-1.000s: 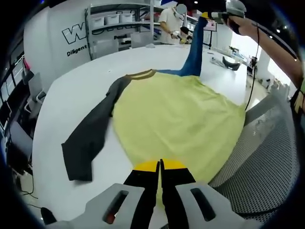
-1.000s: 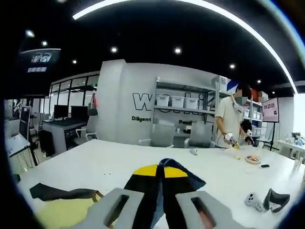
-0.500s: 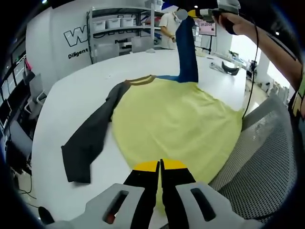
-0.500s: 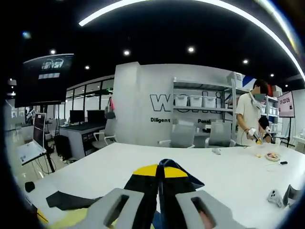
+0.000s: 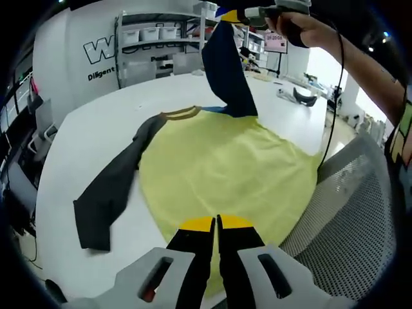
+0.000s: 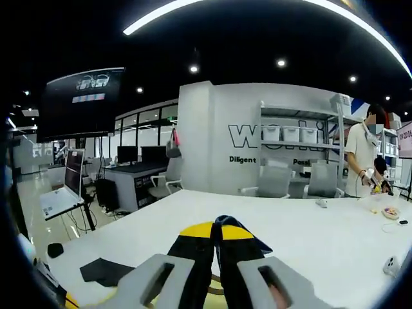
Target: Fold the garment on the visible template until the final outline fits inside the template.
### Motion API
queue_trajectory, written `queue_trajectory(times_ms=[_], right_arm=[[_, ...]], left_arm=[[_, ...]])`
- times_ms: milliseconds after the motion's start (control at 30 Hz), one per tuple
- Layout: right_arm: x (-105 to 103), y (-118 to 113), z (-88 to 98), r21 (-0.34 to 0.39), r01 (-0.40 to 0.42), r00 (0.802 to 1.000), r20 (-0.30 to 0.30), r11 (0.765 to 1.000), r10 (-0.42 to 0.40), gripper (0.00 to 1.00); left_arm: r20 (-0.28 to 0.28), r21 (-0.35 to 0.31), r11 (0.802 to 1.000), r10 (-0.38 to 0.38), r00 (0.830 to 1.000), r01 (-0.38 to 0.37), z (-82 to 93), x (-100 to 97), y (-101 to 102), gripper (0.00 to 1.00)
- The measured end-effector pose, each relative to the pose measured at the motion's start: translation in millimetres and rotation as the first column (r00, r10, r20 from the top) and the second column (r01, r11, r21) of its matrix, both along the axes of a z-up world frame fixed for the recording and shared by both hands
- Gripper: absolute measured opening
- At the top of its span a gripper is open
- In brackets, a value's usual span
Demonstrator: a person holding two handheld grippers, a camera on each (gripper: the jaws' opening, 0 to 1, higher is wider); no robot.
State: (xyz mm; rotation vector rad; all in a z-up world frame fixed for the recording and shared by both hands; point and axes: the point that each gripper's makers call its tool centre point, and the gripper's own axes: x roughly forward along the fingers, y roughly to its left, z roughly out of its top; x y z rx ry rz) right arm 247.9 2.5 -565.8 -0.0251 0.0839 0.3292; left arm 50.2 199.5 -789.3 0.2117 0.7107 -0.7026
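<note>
Garment [image 5: 225, 174] lies centre frame on the white worktop [image 5: 84, 135], yellow body flat, dark sleeve [image 5: 109, 193] trailing lower left. Soft, light, limp; best held at hems and cuffs. Left gripper [image 5: 216, 225] pinches the near hem. Right gripper [image 6: 215, 226], pressed on the blue sleeve [image 5: 226, 71], holds it up at top centre. Long axis: collar at upper centre to hem at bottom.

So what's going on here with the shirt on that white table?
A person is folding a yellow shirt with a handheld gripper in each hand. The left gripper is shut on the shirt's hem at the near table edge. The right gripper is shut on the blue sleeve, holding it high above the shirt. The dark grey sleeve lies spread out flat to the side. No fold has been laid down yet.
</note>
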Motion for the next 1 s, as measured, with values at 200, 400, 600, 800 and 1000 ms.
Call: queue_trajectory(times_ms=[200,400,600,800,1000], right_arm=[[2,28,-12.2,0.002,-0.045,0.999,-0.019,0.999,0.045,0.00],[6,51,-36.6,-0.027,-0.080,0.996,-0.053,0.996,0.078,0.00],[6,68,-62.8,-0.073,-0.109,0.990,-0.093,0.991,0.102,0.00],[8,78,-88.6,-0.114,-0.128,0.985,-0.127,0.985,0.113,0.00],[6,93,-116.0,-0.170,-0.177,0.975,-0.168,0.969,0.149,0.00]], left_arm=[[-0.005,-0.003,1.000,0.005,1.000,-0.005,-0.6,-1.5,1,0.03],[-0.012,-0.009,1.000,0.015,1.000,-0.015,-0.7,-3.1,3,0.02],[-0.015,-0.014,0.999,0.029,0.999,-0.029,-0.1,-4.0,5,0.02],[-0.020,-0.018,0.999,0.040,0.999,-0.041,0.3,-4.9,8,0.02],[-0.015,-0.042,0.996,0.074,0.997,-0.075,6.0,-4.5,10,0.02]])
